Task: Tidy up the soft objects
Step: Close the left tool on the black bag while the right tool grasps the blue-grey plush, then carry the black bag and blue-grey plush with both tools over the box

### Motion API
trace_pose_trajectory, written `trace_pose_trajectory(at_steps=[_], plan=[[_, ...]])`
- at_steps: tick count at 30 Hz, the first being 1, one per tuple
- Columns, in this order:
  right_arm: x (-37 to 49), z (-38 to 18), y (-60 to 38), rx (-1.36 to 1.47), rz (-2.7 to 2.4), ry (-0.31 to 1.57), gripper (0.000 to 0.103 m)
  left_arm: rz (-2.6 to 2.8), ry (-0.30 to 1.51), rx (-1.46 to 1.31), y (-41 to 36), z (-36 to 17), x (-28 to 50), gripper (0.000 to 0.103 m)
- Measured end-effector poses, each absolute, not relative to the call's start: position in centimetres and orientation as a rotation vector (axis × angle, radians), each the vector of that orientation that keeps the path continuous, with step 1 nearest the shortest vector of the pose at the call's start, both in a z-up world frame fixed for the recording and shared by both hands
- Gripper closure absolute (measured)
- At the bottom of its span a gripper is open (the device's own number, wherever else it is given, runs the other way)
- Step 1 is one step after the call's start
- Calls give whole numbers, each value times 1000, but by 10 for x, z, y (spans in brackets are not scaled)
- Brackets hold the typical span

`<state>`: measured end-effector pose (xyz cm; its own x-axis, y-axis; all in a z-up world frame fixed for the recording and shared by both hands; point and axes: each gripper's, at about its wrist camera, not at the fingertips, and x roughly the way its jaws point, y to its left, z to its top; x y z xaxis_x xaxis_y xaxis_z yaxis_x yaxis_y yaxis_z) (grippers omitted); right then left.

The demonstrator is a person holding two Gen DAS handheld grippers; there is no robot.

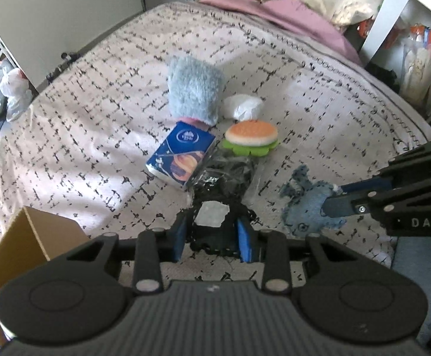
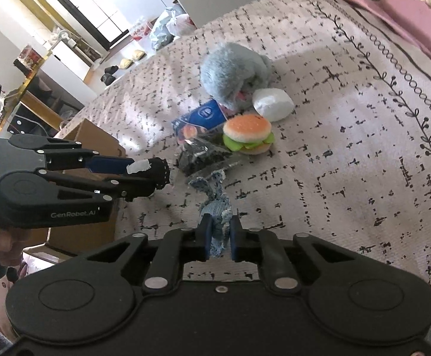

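My left gripper (image 1: 212,237) is shut on a black knitted cloth with a white label (image 1: 211,215), held above the bed; it also shows in the right wrist view (image 2: 156,173). My right gripper (image 2: 219,231) is shut on a blue knitted cloth (image 2: 215,204), seen in the left wrist view (image 1: 307,201) too. On the bed lie a grey-blue plush (image 1: 194,90), a white soft ball (image 1: 242,105), a burger toy (image 1: 251,136), a blue tissue pack (image 1: 180,155) and a clear bag of black items (image 1: 227,172).
An open cardboard box (image 1: 22,243) stands at the bed's left edge, below my left gripper. A pink sheet (image 1: 289,20) lies at the far end of the patterned bedspread (image 1: 82,112). Shelves and bags crowd the right side (image 1: 417,53).
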<state>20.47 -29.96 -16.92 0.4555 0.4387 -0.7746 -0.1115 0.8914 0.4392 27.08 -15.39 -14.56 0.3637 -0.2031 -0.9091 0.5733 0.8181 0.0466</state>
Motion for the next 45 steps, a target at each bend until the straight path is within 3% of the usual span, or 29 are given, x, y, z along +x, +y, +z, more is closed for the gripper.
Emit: trace_pose_trajectory(at_steps=[20,45], plan=[[178,-115,-265,280,358,888,91,-477,910,286,-114,-80,222,68],[168,-79,-203,175,403,777,91,-350,850,201,-33,-67,178,68]])
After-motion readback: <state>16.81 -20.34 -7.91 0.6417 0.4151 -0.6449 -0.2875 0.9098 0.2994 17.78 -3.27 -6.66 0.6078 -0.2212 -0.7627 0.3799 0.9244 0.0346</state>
